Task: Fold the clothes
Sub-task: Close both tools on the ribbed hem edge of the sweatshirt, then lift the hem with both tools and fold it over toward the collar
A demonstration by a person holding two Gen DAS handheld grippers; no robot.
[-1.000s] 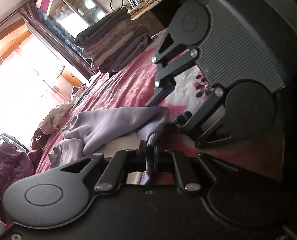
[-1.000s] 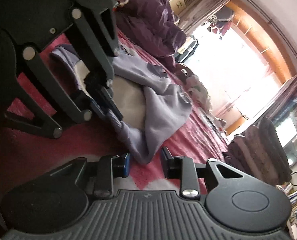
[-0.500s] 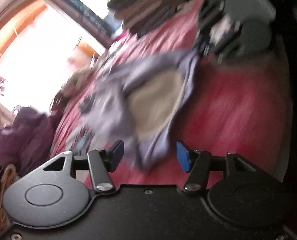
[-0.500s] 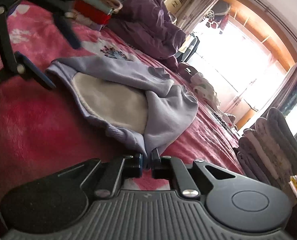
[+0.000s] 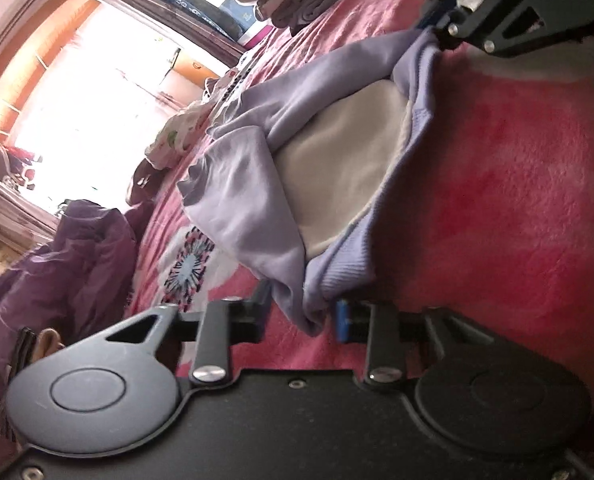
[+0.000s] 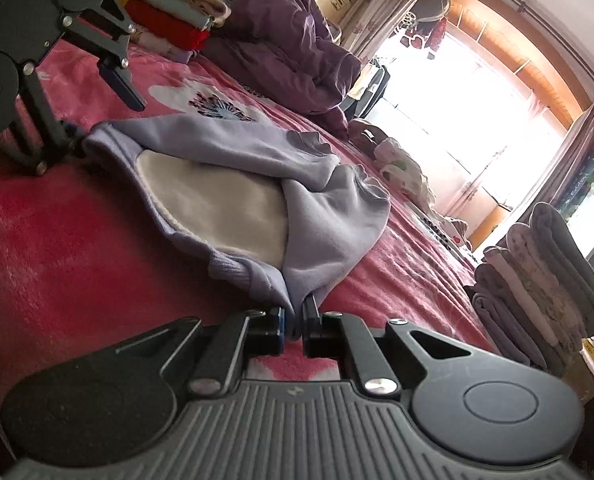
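Observation:
A lavender garment [image 6: 257,160] with a cream lining lies crumpled on the pink blanket [image 6: 57,240]. My right gripper [image 6: 295,326] is shut on one corner of its ribbed hem. The hem runs across the blanket to the other corner [image 5: 337,276]. That corner sits between the closing jaws of my left gripper [image 5: 303,314]. In the right wrist view the left gripper's fingers [image 6: 123,84] still stand apart, with the lower one beside the cloth. In the left wrist view the right gripper [image 5: 437,36] holds the far corner at the top right.
A stack of folded grey and patterned clothes [image 6: 545,272] stands on the blanket toward the window. A purple duvet [image 6: 281,40] and a second folded pile [image 6: 169,16] lie on the opposite side. A small white patterned garment [image 6: 401,164] lies beyond the lavender one.
My left gripper let go of the cloth beside the right gripper, swung away to the hem's other corner, opened wide and then narrowed. My right gripper shut on the near corner.

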